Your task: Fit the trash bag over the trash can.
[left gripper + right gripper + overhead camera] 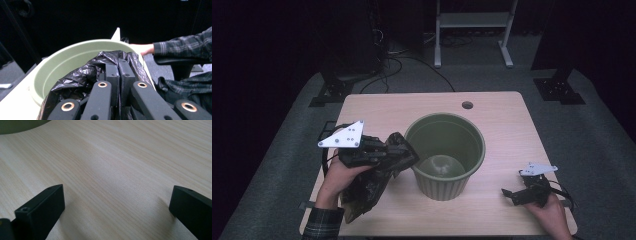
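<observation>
We seem to be in a lab or recording studio: a bare wooden table [492, 107] with a cable hole [467, 105] stands on grey carpet [582, 145], ringed by black curtains [272, 40], stand feet [329, 92], loose cables [412, 62] and a white frame [474, 30].

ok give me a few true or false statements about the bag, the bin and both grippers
1. The left gripper is shut on the black bag. True.
2. The bag already lines the green bin. False: it hangs crumpled beside the bin, outside its rim.
3. The right gripper holds an edge of the bag. False: its fingers stand wide apart over the bare table with nothing between them.
4. The bin stands upright on the table. True.
5. The bin lies between the two grippers in the high view. True.
</observation>
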Available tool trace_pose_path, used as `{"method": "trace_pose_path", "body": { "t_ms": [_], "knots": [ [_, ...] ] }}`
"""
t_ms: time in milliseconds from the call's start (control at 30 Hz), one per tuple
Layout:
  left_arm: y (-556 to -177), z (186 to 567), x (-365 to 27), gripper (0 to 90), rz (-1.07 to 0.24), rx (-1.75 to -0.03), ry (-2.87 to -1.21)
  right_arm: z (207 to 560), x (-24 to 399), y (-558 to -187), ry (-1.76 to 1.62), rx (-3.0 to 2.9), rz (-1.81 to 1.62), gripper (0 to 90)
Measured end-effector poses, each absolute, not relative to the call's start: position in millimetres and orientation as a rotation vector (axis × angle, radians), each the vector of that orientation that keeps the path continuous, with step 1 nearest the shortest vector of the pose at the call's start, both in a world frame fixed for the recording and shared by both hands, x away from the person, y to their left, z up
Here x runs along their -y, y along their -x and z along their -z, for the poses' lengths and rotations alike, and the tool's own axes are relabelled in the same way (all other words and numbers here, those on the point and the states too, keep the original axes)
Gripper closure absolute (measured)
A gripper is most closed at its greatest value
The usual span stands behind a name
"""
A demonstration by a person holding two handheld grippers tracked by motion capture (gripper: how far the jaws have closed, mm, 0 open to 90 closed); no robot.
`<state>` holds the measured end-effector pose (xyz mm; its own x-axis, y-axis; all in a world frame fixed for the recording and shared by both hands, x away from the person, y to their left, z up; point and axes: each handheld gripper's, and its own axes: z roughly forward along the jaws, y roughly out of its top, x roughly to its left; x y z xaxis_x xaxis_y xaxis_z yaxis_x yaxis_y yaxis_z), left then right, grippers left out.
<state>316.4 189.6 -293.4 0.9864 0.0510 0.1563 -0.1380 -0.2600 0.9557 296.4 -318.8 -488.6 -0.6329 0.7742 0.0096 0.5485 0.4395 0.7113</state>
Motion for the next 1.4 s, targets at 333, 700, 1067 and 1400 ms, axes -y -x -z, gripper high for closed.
{"method": "trace_pose_path", "body": {
  "t_ms": [333,700,1067,1400],
  "knots": [
    [-327,276,-168,87.8,-0.148,0.105,-1.792,489,319,-296,-1.134,-2.378,-1.0,0.0],
    [-341,256,-145,87.8,-0.116,0.15,-1.758,489,319,-297,-1.133,-2.379,-1.0,0.0],
    [-353,238,-113,87.8,-0.071,0.201,-1.745,489,319,-297,-1.134,-2.379,-1.0,0.0],
    [-359,226,-86,87.8,-0.038,0.242,-1.738,489,319,-297,-1.133,-2.38,-1.0,0.0]
  ]
}}
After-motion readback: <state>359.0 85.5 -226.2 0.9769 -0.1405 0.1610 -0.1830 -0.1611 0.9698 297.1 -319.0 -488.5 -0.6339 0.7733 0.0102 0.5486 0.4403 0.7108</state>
